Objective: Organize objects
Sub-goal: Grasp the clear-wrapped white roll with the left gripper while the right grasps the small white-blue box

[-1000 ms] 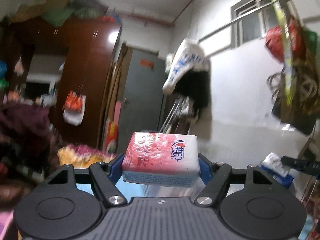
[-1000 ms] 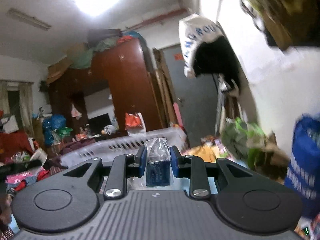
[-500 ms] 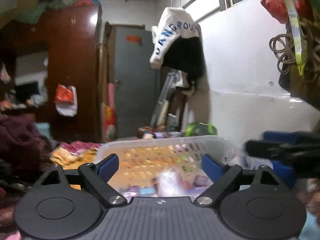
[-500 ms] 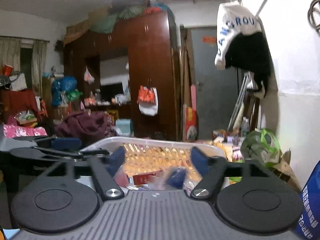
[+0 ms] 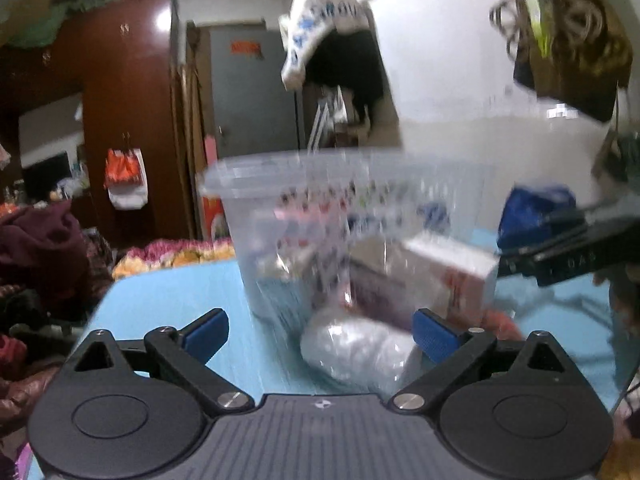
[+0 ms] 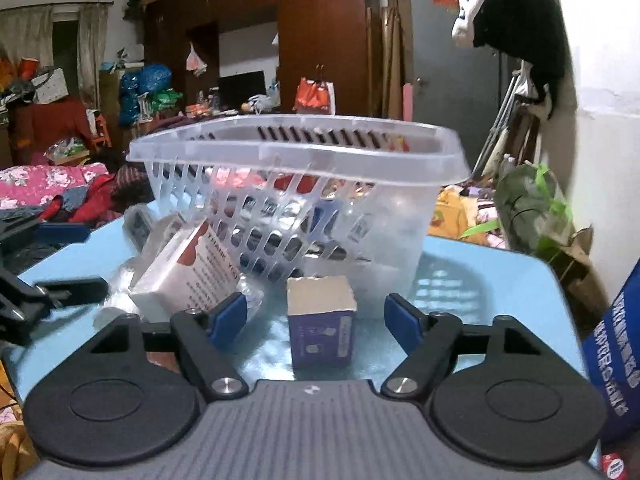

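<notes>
A clear slotted plastic basket [image 6: 312,152] stands on the blue table [image 6: 472,280] with several items inside. My right gripper [image 6: 316,316] is open just in front of a small blue and white box [image 6: 320,324] on the table. A white box with red print [image 6: 192,276] lies to its left. In the blurred left wrist view, my left gripper [image 5: 320,332] is open before a clear-wrapped bundle [image 5: 356,348], with the white box [image 5: 452,276] and the basket [image 5: 280,208] behind. The right gripper's arm [image 5: 568,252] shows at the right there.
A blue printed bag [image 6: 616,352] stands at the table's right edge. A green plastic bag [image 6: 528,204] and clutter lie beyond the table. A dark wardrobe [image 6: 320,40] and a grey door [image 6: 452,60] are behind. The left gripper [image 6: 36,296] shows at the left.
Both grippers have let go of their items, the pink tissue pack and the small blue box, and opened. Both have dropped low toward the table in front of the basket.
</notes>
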A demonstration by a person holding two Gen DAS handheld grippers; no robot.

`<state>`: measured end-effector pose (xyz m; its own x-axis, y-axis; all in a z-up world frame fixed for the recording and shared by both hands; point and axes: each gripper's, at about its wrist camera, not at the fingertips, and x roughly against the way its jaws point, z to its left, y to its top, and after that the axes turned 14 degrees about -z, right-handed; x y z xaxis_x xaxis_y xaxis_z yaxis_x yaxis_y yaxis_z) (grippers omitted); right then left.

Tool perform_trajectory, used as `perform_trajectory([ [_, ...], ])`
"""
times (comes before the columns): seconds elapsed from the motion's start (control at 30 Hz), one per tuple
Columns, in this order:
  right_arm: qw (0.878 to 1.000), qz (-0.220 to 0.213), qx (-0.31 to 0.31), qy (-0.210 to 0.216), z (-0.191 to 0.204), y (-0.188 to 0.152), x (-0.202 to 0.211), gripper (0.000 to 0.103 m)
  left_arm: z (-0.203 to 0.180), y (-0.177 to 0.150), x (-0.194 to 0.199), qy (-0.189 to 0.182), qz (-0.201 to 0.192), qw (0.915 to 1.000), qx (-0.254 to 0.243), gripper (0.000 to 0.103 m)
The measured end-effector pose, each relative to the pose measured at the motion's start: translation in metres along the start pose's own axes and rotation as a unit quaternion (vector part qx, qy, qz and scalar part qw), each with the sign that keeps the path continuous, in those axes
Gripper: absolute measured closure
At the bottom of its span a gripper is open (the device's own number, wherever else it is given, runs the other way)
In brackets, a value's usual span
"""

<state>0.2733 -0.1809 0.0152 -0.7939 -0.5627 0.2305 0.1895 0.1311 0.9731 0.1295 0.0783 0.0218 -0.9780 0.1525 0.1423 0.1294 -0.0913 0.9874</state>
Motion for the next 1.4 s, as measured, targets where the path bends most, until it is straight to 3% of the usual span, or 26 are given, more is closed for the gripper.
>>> perform_trajectory([
  [0.1,1.000,0.014,0.015,-0.008,0.005,-0.007,-0.006,0.047,-0.005,-0.001,-0.005,-0.021,0.016,0.9997,0.000,0.003],
  [0.23,1.000,0.011,0.005,-0.002,0.002,-0.014,0.006,0.061,-0.009,-0.003,-0.016,-0.032,0.049,0.9982,-0.008,0.005],
  [0.33,1.000,0.010,0.005,-0.005,0.001,-0.014,0.012,0.061,-0.013,-0.005,-0.017,-0.043,0.062,0.9969,-0.021,0.010],
  [0.43,1.000,0.006,0.002,-0.004,-0.001,-0.018,0.015,0.061,-0.010,-0.004,-0.016,-0.038,0.058,0.9975,-0.016,0.025],
  [0.7,1.000,-0.024,-0.015,-0.008,-0.006,-0.022,0.023,0.061,0.016,-0.006,-0.003,-0.061,0.003,0.9962,0.062,0.025],
  [0.87,0.998,-0.050,-0.041,-0.014,-0.015,-0.023,0.030,0.061,0.012,-0.006,0.000,-0.056,-0.013,0.9970,0.053,0.025],
  [1.1,0.993,-0.104,-0.031,-0.036,-0.010,-0.023,0.043,0.061,0.011,-0.005,0.011,-0.042,-0.059,0.9961,0.050,0.025],
  [1.4,0.991,-0.123,-0.028,-0.039,-0.006,-0.023,0.045,0.061,0.013,-0.004,0.012,-0.039,-0.069,0.9953,0.056,0.025],
])
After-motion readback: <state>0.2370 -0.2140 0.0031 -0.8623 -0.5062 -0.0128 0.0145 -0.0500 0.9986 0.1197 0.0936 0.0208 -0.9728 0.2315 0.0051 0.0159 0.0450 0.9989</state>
